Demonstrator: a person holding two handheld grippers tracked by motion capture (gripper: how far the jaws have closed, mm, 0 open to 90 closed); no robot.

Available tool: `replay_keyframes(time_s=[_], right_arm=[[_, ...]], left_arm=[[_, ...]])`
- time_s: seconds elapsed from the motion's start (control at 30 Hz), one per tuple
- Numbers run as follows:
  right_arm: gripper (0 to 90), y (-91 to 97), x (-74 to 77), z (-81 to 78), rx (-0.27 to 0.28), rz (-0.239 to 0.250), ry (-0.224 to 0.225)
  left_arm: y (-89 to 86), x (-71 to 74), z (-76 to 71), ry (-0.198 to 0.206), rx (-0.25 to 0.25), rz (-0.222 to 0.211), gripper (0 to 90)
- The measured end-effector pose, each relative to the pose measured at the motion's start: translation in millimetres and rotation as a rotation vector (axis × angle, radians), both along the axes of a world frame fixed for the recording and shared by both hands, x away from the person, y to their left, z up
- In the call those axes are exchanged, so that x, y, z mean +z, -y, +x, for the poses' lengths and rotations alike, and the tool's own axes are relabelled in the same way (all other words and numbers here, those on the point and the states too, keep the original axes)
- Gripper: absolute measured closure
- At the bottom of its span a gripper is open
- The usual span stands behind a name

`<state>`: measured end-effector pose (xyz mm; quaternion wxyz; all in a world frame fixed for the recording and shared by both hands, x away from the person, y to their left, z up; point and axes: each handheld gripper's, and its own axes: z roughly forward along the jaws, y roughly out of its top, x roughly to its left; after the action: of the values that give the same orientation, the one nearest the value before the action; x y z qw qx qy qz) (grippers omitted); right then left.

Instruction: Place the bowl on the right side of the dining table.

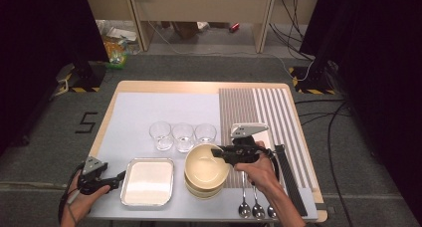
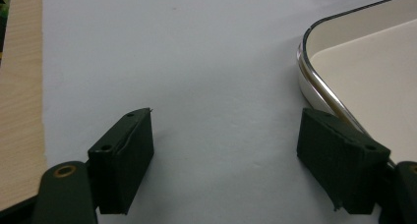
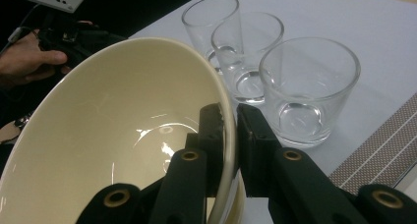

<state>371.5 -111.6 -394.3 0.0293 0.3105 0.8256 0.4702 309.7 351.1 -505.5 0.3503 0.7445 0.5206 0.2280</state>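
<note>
The right gripper point(image 3: 228, 135) pinches the top bowl's point(image 1: 205, 162) rim at center frame, barely lifted off the stack point(image 1: 201, 187); placing remains. The left gripper point(image 2: 226, 155) rests open by the tray point(image 1: 147, 182).

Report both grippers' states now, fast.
Left gripper: open, holding nothing, beside the tray.
Right gripper: closed on the rim of the top cream bowl.

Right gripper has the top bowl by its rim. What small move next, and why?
Probably lift the top bowl straight up a little. The right gripper is clamped on its rim, and it sits over the bowl stack; the glasses stand close behind, so sideways travel seems riskier.
</note>
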Motion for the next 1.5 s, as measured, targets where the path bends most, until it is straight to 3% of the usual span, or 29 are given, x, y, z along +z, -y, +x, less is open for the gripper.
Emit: replay_keyframes(time_s=[0.33, 0.57, 1.07, 1.5], right_arm=[[81.6, 19.8, 24.2, 2.0, -0.038, 0.039, 0.031], [81.7, 35.5, 31.8, 6.1, -0.067, 0.041, 0.038], [81.8, 78.9, 21.7, 26.0, -0.2, 0.062, 0.002], [81.7, 100.8, 8.8, 40.5, -0.275, 0.057, -0.035]], left_arm=[[-0.1, 0.2, 0.0, -0.003, -0.001, 0.001, 20.6], [-0.1, 0.2, -0.1, -0.003, -0.002, 0.0, 20.6], [0.0, 0.2, -0.1, -0.003, -0.002, 0.0, 20.6], [-0.1, 0.2, -0.1, -0.003, -0.002, 0.001, 20.6]])
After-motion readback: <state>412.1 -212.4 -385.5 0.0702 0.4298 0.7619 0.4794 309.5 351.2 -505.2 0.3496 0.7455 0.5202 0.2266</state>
